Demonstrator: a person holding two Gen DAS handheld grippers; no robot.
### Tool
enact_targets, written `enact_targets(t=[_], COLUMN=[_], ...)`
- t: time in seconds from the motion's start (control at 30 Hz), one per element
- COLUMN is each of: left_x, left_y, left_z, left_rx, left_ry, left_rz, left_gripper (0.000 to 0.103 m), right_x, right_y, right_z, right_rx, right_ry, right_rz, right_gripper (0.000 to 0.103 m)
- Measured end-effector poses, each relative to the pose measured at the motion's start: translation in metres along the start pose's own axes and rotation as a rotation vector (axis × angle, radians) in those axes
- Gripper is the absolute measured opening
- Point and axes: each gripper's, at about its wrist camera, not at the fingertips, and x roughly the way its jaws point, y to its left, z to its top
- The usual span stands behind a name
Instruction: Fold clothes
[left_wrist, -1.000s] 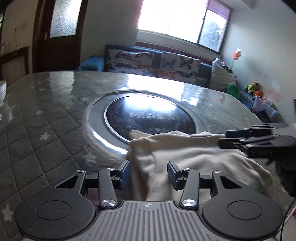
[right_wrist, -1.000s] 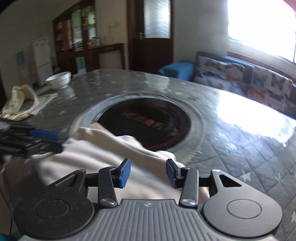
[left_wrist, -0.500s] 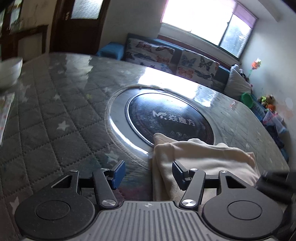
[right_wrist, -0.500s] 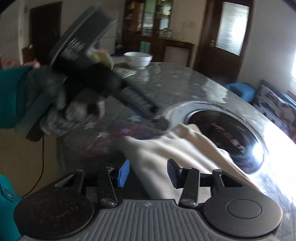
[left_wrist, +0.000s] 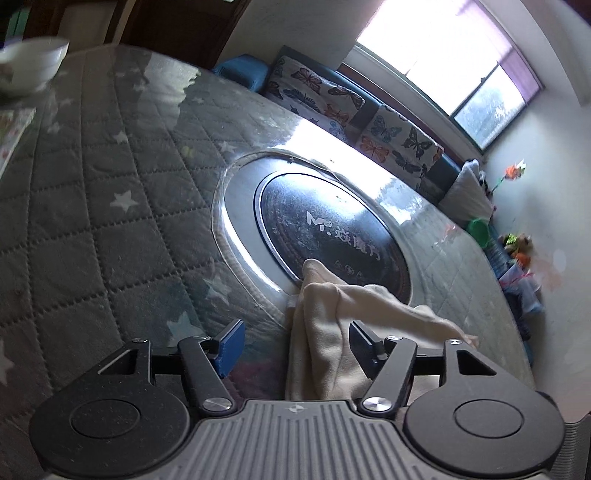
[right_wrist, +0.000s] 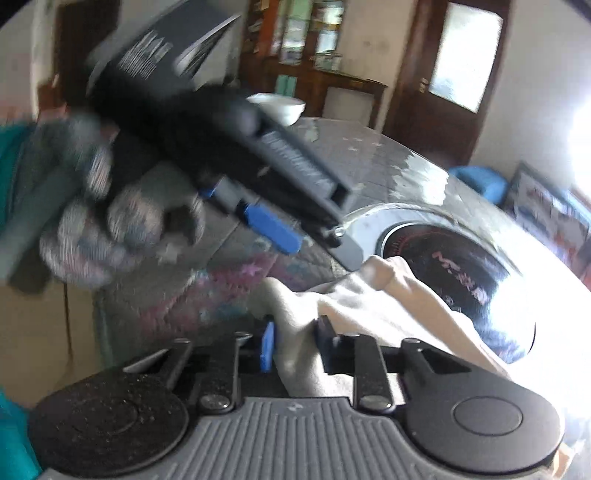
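Garment (left_wrist: 332, 332): right-side pinch, left jaws loose

Lay cream and bunched on the near part of the quilted star-print table (left_wrist: 110, 221), with its far tip lapping onto the round inset hob (left_wrist: 332, 229). Showed one fold lifted and stretched off to the right in the left wrist view, probably tensioned from the right side.

Right gripper (right_wrist: 295, 343): caught mid-closing, narrow, with a fold of fabric between the pads and looking pinched. Judged an edge grab for the next fold.

Left gripper (left_wrist: 297, 343): caught mid-opening, wide, with fabric between the fingers but hugging only the right one, not clamped. Seen in the right wrist view above and left of the cloth, carried by a gloved hand (right_wrist: 110, 221). Probably repositioning for a fresh hold.

Writing: white logo on the hob glass, an "M"-like mark plus Chinese characters, not clear enough to transcribe. White print on the left gripper's housing, too blurred to read. Found no tag or brand on the cloth itself.

White bowl (left_wrist: 29, 66) parked far left, well apart from the work.
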Motion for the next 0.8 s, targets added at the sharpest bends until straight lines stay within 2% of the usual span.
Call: enact_targets(t=[0.2,0.5,0.53,0.6,0.67,0.73,0.8], left_x=[0.005,0.029,0.031,0.036,0.041,0.046,0.046], left_y=[-0.001,-0.008,-0.009,-0.01,-0.007,-0.004,-0.003], left_z=[0.002,0.001,0.0,-0.001,-0.001,-0.002,-0.003], left_rx=[-0.106,-0.228,-0.235,-0.247,-0.268,-0.285,-0.285], left_ry=[0.017,0.108,0.115,0.134,0.151,0.162,0.161], left_rz=[-0.06,-0.14,-0.152,-0.164,-0.17,-0.174,-0.173], left_gripper=[0.074,0.073,0.07,0.058,0.038,0.028,0.024], right_x=[-0.021,-0.046,-0.047,-0.049,-0.045,-0.044,-0.043], right_y=[-0.028,-0.041,-0.04,-0.04,-0.039,-0.038,-0.036], right_z=[0.002,-0.002,-0.003,-0.006,-0.006,-0.008,-0.008], right_rx=[0.192,0.271,0.271,0.271,0.265,0.265,0.262], right_ry=[-0.061,-0.129,-0.129,-0.13,-0.128,-0.128,-0.121], right_rz=[0.063,0.091,0.096,0.106,0.115,0.121,0.123], right_gripper=[0.015,0.014,0.014,0.014,0.014,0.014,0.014])
